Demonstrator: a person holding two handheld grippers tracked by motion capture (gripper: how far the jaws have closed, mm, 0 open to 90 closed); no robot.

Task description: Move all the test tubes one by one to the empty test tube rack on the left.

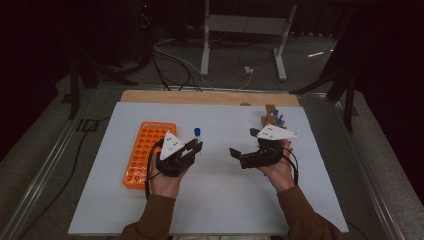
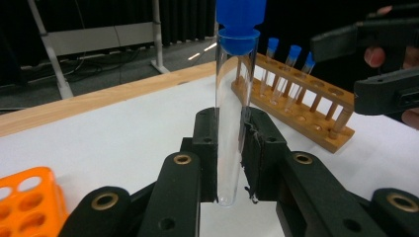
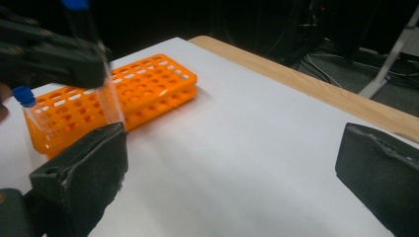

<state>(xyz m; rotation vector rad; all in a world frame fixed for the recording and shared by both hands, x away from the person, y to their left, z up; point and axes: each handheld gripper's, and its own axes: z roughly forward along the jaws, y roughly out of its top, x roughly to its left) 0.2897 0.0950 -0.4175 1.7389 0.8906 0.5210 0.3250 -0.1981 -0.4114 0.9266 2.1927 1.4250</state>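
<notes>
White worktop (image 1: 220, 200), dark room: left gripper (image 2: 230, 158) fingers pinch a clear blue-capped glass tube (image 2: 231, 123) low, so it could tilt missing the orange plastic rack (image 1: 148, 152); right gripper (image 3: 232, 168) fingers spread, empty.

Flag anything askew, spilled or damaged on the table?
Nothing spilled or tipped. The test tube stands upright, clamped in the left tongs. The orange rack and the wooden rack both sit flat. One small thing: the foam pad on the left tongs looks frayed along its edge.
</notes>
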